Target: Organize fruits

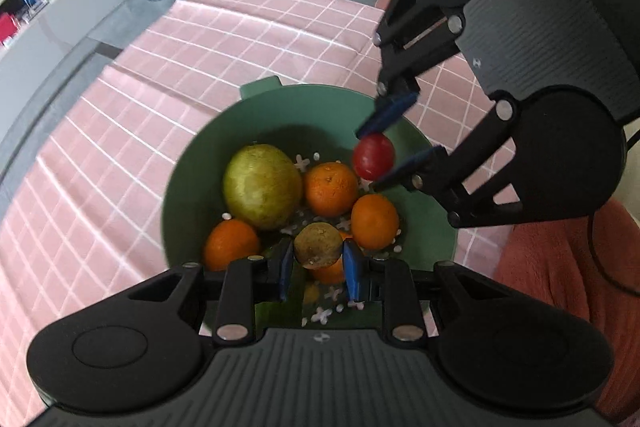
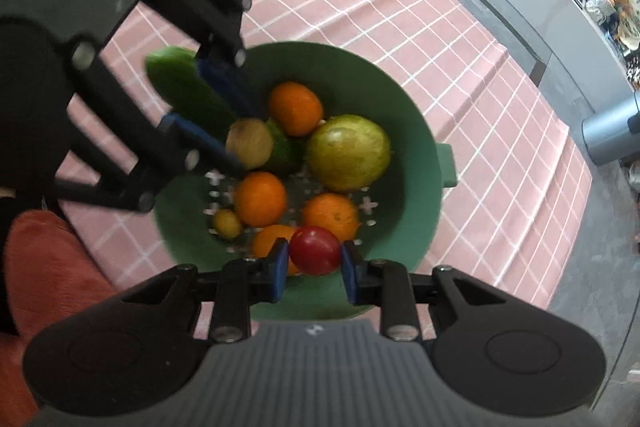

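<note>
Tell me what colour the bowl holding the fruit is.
Green; the bowl shows best in the right wrist view.
</note>
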### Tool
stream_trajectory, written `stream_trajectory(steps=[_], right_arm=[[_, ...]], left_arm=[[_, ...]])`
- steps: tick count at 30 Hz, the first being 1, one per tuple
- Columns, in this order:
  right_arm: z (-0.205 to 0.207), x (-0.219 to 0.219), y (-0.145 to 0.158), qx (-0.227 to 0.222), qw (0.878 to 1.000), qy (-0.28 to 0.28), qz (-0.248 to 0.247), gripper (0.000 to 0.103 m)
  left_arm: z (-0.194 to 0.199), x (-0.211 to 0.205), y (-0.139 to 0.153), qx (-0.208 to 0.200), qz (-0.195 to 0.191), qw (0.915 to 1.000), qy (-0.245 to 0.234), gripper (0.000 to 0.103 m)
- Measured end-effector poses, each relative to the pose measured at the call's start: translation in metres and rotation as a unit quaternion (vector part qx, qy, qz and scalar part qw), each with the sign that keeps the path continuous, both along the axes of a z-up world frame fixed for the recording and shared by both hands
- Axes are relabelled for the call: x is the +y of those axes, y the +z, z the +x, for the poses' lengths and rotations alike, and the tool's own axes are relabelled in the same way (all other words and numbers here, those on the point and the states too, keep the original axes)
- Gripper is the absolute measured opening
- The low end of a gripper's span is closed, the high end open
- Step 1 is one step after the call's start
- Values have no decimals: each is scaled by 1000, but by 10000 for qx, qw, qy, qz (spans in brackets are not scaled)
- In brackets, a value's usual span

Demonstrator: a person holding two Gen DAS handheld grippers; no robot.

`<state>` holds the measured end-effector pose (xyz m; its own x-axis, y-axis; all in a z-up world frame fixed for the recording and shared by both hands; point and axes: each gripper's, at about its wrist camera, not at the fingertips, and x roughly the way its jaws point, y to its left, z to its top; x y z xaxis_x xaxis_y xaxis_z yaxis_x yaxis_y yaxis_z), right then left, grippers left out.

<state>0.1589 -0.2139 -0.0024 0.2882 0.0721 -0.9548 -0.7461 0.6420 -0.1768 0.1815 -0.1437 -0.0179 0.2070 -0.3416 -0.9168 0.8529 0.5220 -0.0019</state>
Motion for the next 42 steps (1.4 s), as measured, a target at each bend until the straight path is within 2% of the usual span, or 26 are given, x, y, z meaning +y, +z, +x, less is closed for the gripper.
stream_trajectory(steps=[4, 12, 22, 24, 25, 26, 27, 29, 33, 37, 39, 42], right_arm=[[12, -8, -9, -105, 9998, 187, -50, 24], [28, -15, -26, -360, 9990, 274, -28, 24], [33, -15, -39, -516, 9979, 404, -19, 25], [33, -14, -39, -530, 9978, 409, -17, 28], [30, -14, -33, -550, 9976, 410, -4, 33], [31, -13, -32, -550, 9977, 405, 21, 39], [30, -13, -30, -555, 9976, 404, 47, 42], [25, -11, -26, -619, 9972, 415, 46, 45], [16, -14, -16, -659, 9970, 416, 6, 45], [3, -18, 6, -869, 9957, 290, 102, 59], [-4, -23, 22, -955, 9950, 35, 298, 59], [-12, -25, 48, -1076, 9907, -636, 540, 59]], left_arm=[[9, 1, -11, 146, -188, 9997, -29, 29], [18, -6, -29, 206, -93, 9997, -4, 29], [20, -6, -29, 247, -76, 9995, 153, 30], [20, -6, -28, 242, -49, 9995, 195, 36], [21, -6, -28, 237, -37, 9995, 192, 38], [20, -6, -27, 223, -25, 9996, 189, 44], [18, -6, -27, 191, -17, 9996, 195, 52], [13, -5, -25, 107, -31, 9997, 196, 60], [4, -1, -15, -7, -101, 9996, 273, 60], [-12, 13, 13, -256, -355, 9981, 435, 60], [-24, 21, 29, -453, -479, 9959, 615, 61], [-44, 34, 54, -840, -541, 9913, 851, 61]])
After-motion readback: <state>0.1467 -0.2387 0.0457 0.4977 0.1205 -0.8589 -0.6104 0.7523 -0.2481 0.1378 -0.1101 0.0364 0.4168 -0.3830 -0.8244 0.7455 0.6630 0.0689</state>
